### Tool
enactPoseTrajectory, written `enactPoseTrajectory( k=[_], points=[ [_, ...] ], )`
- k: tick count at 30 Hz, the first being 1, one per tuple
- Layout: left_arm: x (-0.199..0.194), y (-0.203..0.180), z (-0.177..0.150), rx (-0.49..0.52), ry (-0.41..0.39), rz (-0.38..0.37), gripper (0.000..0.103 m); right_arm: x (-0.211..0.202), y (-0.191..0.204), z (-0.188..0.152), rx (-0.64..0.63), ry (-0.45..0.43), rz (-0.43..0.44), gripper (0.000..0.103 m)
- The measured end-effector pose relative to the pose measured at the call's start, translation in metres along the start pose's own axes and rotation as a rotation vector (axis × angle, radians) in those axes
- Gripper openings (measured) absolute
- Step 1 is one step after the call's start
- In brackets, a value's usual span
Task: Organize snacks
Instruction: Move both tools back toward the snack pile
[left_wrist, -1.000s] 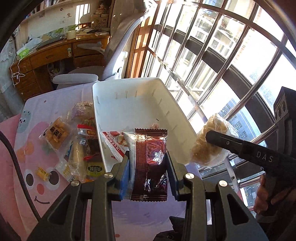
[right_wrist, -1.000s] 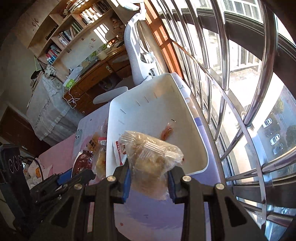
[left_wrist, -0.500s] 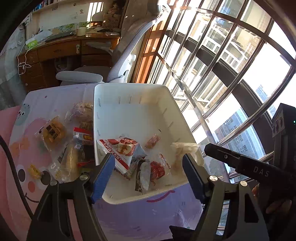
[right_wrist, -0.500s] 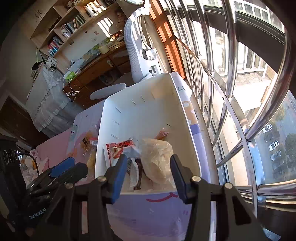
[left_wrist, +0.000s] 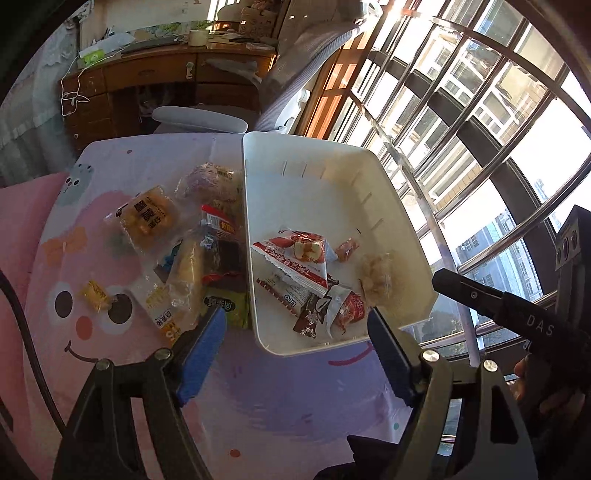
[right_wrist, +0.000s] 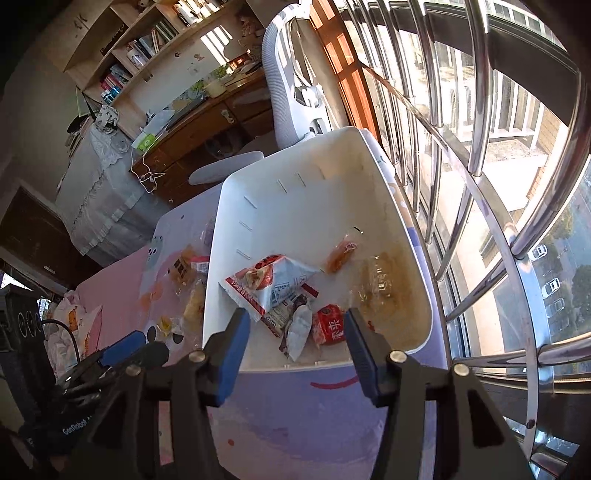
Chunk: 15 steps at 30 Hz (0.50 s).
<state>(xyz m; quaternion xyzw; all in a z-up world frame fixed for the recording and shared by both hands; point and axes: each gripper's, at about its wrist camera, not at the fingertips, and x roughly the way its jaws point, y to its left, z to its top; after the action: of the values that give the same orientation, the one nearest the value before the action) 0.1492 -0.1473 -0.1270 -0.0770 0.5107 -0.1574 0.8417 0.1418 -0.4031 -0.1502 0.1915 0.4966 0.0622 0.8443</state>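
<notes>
Both left tongs (left_wrist: 295, 345) and right tongs (right_wrist: 293, 341) are opening, empty, above the white bin (left_wrist: 406, 236).

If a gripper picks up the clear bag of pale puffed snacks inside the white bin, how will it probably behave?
The clear bag of puffed snacks lies against the right wall of the white bin. It is probably light for its size, since the contents look airy. The thin film looks crinkled, so it may deform and slip. The pieces seem brittle; a hard squeeze could crush them.
</notes>
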Motion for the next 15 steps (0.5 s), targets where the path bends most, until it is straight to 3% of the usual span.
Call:
enactPoseTrajectory(
  k=[15],
  points=[
    [-0.037,0.115,-0.039,-0.091,0.085,0.089,0.078,0.02,0.102,-0.061,-0.152,0.017,0.012,0.053]
  ],
)
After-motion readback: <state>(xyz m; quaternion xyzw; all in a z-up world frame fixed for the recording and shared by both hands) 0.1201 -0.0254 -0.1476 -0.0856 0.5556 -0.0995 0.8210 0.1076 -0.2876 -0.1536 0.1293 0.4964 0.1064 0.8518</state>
